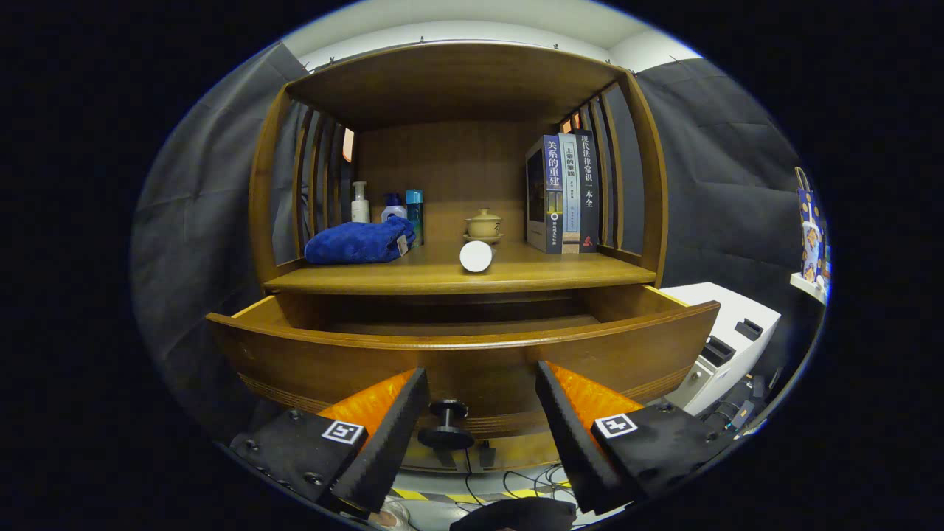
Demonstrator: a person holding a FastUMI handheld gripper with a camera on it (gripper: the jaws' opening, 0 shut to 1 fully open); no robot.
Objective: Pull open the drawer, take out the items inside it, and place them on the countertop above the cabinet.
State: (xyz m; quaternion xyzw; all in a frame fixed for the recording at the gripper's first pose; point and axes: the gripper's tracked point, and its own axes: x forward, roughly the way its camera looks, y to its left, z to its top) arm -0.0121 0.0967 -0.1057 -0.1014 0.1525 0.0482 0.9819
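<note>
Hovering at lower centre of the gripper view: gripper (479,413), fingers spread wide, clamped on nothing. Knob (446,426) between the fingers, nearer the left one, untouched. Drawer (464,354) already pulled out, mid-frame, long axis running left to right across the claw. Inside hidden behind the front panel, so contents impossible to tell. Next reach likely up and forward over the panel edge, then down. Countertop (413,279) just above; white disc (476,256), towel (360,242), teacup (484,224), books (564,193) on it.
</note>
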